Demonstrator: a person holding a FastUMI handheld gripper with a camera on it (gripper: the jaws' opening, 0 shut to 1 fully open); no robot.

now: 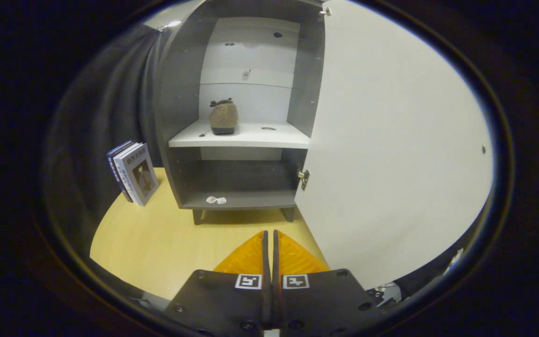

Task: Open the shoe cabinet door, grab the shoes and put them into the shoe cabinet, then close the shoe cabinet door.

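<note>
One relation decides the coming move: the open door (391, 140), the largest thing ahead, stands swung out just to the right of the gripper (270, 234), its pale inner face running from the hinge side at the shoe cabinet (176, 93) back toward the fingers, so closing it looks like a push from the right across to the left. The cabinet itself lies straight beyond the fingertips, standing on the wooden table (157, 243), with its interior exposed. A single shoe (223, 117) already sits on the middle shelf (246, 135), well beyond the fingers and slightly left of their line, its long axis pointing into the cabinet, toe or heel toward the camera, I cannot tell which. Left of the cabinet, a few books (134, 172) lean together; their cover print is too small to read. Two small tags (216, 200) lie on the bottom shelf, also illegible. The gripper's fingers are pressed together with nothing between them, each bearing a square coded marker (248, 281).
</note>
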